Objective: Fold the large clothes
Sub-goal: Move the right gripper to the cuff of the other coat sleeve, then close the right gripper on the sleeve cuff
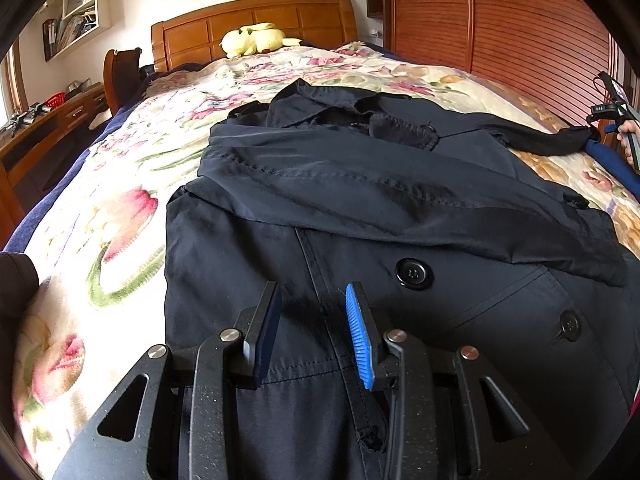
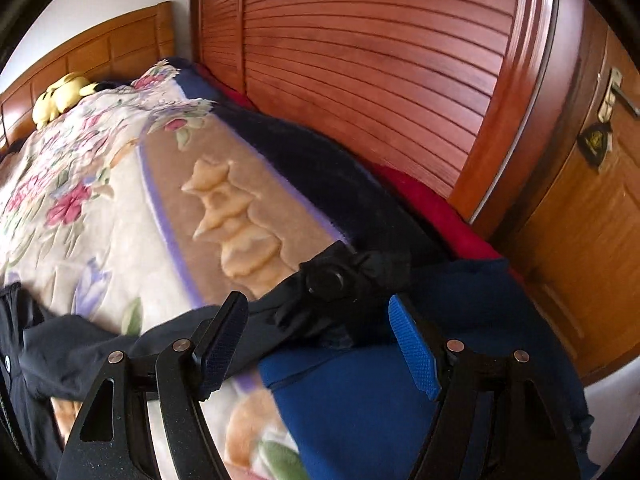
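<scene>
A dark navy trench-style coat with black buttons (image 1: 360, 200) lies spread face up on the floral fleece blanket (image 1: 120, 208) covering the bed, filling the centre of the left wrist view. One sleeve appears already laid across the chest, a broad diagonal band of cloth running through the middle of the frame; that reads as the first fold done. The other sleeve (image 2: 332, 284) stretches out to the right edge of the left wrist view, its buttoned cuff lying over the blanket's border at the centre of the right wrist view.

The left gripper (image 1: 312, 328) hovers low over the coat's front placket at the bottom centre, its fingers partly open with nothing between them. The right gripper (image 2: 320, 344) stands wide open just short of the cuff, the fingers either side of the sleeve end but not pressing it. A blue fabric sleeve (image 2: 360, 392) shows beneath it.

Judging from this, the task is early: the outstretched sleeve must come in, then the body folded up. A yellow plush toy (image 1: 252, 40) sits by the wooden headboard (image 1: 256, 16), upper centre.
</scene>
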Demonstrator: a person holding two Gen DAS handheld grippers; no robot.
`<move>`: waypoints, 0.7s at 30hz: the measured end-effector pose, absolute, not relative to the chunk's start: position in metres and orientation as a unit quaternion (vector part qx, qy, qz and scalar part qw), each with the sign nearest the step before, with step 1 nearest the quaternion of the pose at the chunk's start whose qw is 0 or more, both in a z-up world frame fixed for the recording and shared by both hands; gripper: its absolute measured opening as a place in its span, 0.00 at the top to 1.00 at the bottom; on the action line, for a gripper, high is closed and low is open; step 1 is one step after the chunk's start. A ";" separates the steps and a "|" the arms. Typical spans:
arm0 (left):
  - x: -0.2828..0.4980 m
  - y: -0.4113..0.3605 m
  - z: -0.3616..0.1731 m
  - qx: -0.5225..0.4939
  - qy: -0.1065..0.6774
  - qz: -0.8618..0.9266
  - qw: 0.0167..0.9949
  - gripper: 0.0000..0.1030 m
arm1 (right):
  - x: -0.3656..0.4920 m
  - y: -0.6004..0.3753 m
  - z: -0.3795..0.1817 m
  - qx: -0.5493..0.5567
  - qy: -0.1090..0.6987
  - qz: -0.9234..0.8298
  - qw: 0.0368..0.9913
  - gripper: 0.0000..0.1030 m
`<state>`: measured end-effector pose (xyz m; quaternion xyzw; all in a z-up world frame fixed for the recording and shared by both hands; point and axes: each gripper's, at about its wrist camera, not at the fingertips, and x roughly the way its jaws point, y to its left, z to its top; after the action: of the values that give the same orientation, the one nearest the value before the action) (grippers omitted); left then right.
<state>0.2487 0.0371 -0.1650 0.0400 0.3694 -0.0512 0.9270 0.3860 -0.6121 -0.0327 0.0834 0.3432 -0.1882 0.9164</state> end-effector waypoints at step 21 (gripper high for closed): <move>0.251 0.038 -0.167 0.035 0.375 -0.053 0.925 0.66 | 0.393 -0.552 -0.013 -0.022 0.350 -0.118 0.929 0.91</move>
<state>0.2512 0.0377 -0.1673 0.0349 0.3747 -0.0533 0.9250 0.3932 -0.5523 -0.0134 -0.0216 0.3505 -0.1178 0.9289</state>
